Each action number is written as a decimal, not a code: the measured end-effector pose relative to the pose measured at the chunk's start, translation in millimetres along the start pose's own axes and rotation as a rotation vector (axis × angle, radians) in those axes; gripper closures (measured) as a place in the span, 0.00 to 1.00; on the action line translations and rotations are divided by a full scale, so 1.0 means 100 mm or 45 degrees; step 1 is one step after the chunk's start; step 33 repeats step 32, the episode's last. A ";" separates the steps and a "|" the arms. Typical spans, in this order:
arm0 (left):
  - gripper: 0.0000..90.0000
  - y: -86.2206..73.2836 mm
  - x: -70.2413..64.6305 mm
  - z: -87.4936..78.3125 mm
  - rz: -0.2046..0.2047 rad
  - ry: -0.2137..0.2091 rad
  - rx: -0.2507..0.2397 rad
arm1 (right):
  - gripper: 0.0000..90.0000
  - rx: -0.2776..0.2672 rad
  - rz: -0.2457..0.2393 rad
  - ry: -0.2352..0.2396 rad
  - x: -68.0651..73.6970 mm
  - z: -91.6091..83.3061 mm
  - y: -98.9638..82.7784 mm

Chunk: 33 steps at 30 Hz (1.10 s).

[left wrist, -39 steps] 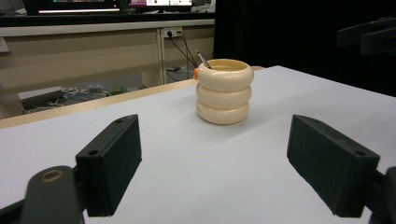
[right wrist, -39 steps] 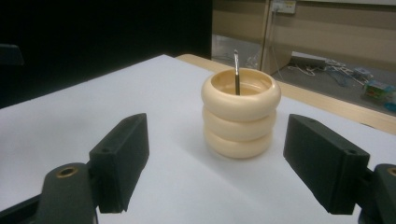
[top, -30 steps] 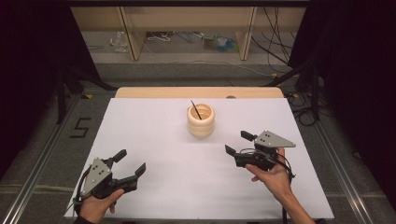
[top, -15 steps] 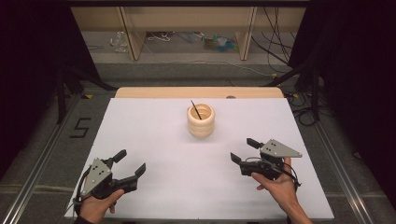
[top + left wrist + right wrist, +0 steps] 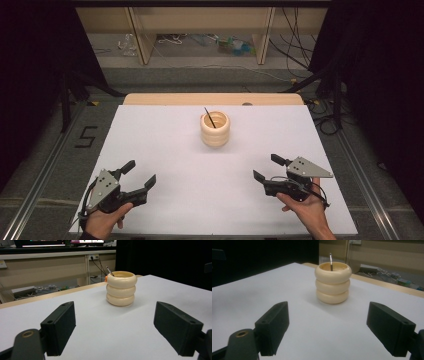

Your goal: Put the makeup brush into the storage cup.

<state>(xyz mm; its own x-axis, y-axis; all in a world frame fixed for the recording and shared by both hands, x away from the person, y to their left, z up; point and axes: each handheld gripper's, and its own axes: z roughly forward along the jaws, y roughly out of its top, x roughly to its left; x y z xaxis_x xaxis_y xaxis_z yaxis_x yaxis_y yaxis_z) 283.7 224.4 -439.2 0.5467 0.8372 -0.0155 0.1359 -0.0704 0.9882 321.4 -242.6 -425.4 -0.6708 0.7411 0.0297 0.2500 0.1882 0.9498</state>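
Note:
A cream ribbed holder (image 5: 215, 129) made of three stacked rings stands upright in the middle of the white table (image 5: 165, 150), toward the back. A thin dark stick (image 5: 209, 117) leans out of its mouth. My left gripper (image 5: 139, 174) rests low at the front left, open and holding nothing. At the front right my right gripper (image 5: 269, 168) is open too, nothing between its jaws. The left gripper view has the holder (image 5: 121, 288) ahead and right of centre, well beyond its gripper (image 5: 122, 330). In the right gripper view the holder (image 5: 333, 286) stands ahead, past its gripper (image 5: 334, 330).
A bare wooden strip (image 5: 165, 98) runs along the table's far edge. Behind it are wooden desk legs (image 5: 142, 37) and loose cables on the floor (image 5: 210, 67). Black curtains close in both sides. A metal rail (image 5: 45, 170) borders the table's left.
My right gripper has drawn back toward the front right of the table, away from the holder. The left gripper and the holder have stayed put.

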 end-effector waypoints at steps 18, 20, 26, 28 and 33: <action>0.20 0.00 0.00 0.00 0.007 -0.002 0.005 | 0.19 0.011 -0.007 0.029 0.02 -0.02 -0.01; 0.19 0.00 0.00 0.00 0.007 -0.002 0.006 | 0.19 0.005 -0.007 0.028 0.02 -0.02 -0.01; 0.19 0.00 0.00 0.00 0.007 -0.002 0.004 | 0.19 -0.003 -0.007 0.034 0.03 -0.02 0.00; 0.20 0.00 0.00 0.00 0.008 -0.002 0.004 | 0.19 -0.006 -0.008 0.033 0.03 -0.02 0.00; 0.20 0.00 0.00 0.01 0.009 -0.003 0.004 | 0.19 -0.008 -0.009 0.035 0.03 -0.02 0.00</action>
